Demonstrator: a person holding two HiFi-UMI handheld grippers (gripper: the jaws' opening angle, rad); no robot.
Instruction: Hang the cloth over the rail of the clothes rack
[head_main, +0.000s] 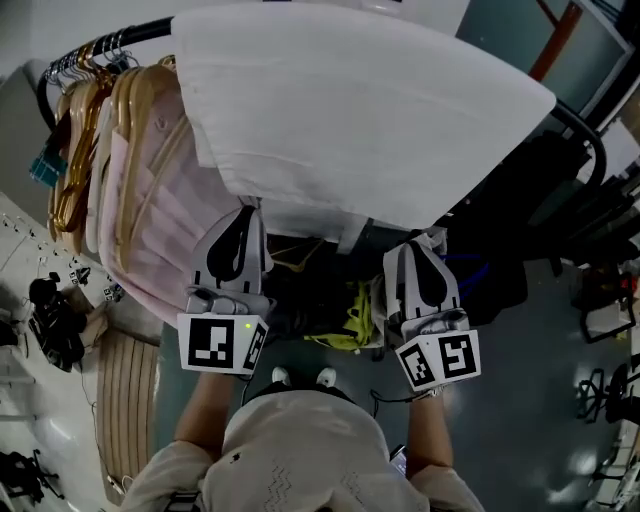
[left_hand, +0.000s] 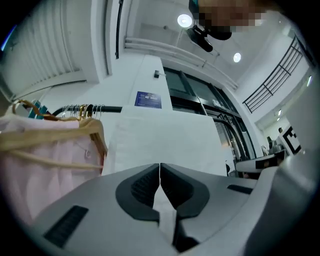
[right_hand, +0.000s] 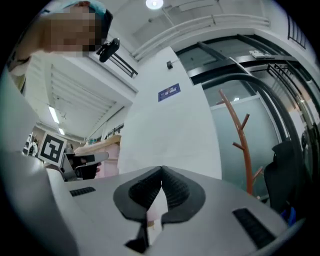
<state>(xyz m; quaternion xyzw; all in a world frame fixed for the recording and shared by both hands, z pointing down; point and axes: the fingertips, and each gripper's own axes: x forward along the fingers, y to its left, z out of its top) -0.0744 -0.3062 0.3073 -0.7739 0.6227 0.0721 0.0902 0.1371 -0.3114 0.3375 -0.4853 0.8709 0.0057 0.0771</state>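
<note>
You hold your left gripper (head_main: 248, 208) and your right gripper (head_main: 428, 238) side by side, both at the bottom edge of the white cloth (head_main: 350, 110). The left fingers (left_hand: 142, 186) are closed, and a thin strip of the cloth is pinched between them. The right fingers (right_hand: 176, 190) are closed the same way, with a bit of the cloth's edge squeezed in the gap. The cloth goes up and away from both sets of fingers, wide and flat, and lies over the black rail (head_main: 135, 33) above them. The rail pokes out from under the cloth up and left of your left fingers, and it bends down well to the right of your right fingers. Just left of your left fingers hang pink clothes (head_main: 150, 220) on gold hangers (head_main: 75, 120), on the same rail, right beside the cloth's left side. In the left gripper view the hangers sit in a row on the rail, up and left of the fingers, and a blue sign (left_hand: 148, 99) is on the white wall above the fingers. In the right gripper view a brown coat stand (right_hand: 240, 145) stands to the right of the fingers, past the cloth. Below both grippers, near your body, you can see your white shoes (head_main: 300, 377) on the dark floor
</note>
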